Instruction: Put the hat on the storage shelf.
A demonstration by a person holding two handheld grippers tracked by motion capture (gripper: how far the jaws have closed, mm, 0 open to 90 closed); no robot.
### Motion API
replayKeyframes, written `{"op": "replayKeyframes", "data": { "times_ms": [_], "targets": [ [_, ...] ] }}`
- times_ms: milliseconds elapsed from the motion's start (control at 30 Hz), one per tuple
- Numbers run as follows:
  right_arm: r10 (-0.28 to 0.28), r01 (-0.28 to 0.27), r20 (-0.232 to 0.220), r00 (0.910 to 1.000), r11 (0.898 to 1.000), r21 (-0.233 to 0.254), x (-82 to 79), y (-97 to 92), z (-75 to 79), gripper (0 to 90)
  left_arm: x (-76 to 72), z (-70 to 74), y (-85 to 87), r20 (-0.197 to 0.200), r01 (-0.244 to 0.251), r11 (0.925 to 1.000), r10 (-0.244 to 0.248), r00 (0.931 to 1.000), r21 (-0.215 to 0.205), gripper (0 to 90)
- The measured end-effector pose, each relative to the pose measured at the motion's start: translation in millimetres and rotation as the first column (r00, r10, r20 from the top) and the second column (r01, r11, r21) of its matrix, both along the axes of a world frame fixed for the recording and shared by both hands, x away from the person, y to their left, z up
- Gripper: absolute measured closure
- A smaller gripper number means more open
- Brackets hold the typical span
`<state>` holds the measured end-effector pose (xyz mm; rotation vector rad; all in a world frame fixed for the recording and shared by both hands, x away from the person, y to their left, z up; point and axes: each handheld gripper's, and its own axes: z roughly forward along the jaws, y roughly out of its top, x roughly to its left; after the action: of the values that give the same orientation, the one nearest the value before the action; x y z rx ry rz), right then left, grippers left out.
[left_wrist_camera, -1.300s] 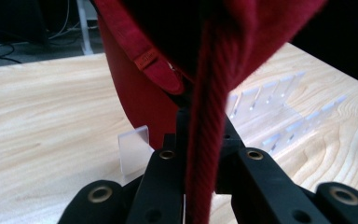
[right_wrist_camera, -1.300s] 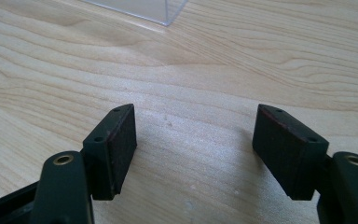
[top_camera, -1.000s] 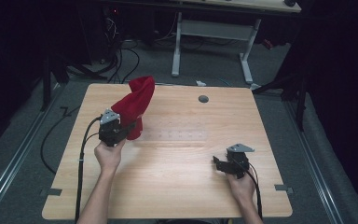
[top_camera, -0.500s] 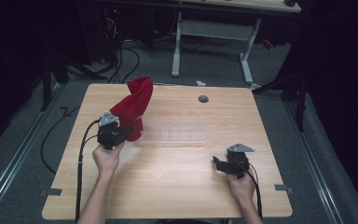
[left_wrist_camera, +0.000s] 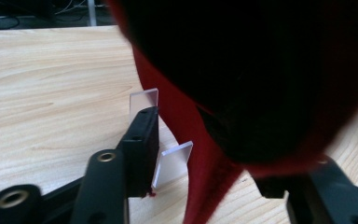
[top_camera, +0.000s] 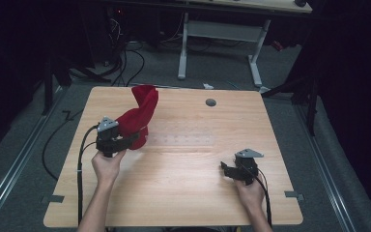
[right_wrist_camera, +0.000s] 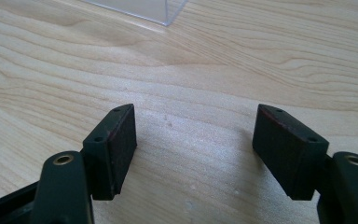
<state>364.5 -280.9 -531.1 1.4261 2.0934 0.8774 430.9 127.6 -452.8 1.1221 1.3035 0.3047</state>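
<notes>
We see the left hand-held gripper (top_camera: pixel 134 138) clamped on the red cloth (top_camera: pixel 139 114), lifted near the worktop's (top_camera: pixel 183 193) left edge. Thin grip: cloth could slip free. Right hand-held gripper (top_camera: pixel 228 170) gapes, idle.

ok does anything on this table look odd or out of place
Yes: the red cloth stands up in a twisted peak at the table's left, bunched against the left gripper rather than lying flat. The right gripper is open, holding nothing.
</notes>
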Motion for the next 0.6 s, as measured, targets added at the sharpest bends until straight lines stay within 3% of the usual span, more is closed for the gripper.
{"op": "replayKeyframes", "data": {
  "times_ms": [400,600],
  "targets": [
    [0.0,0.0,0.0,1.0,1.0,0.0,0.0,0.0,0.0,30.5,-9.9,-6.8,7.5,-0.016,-0.019,0.9995,0.02,0.9997,0.025,41.6],
    [0.003,-0.003,0.0,1.0,1.0,-0.001,0.0,0.0,0.0,30.6,-20.0,-6.2,12.3,0.0,-0.029,0.9992,0.029,0.9996,0.027,40.4]
  ]
}}
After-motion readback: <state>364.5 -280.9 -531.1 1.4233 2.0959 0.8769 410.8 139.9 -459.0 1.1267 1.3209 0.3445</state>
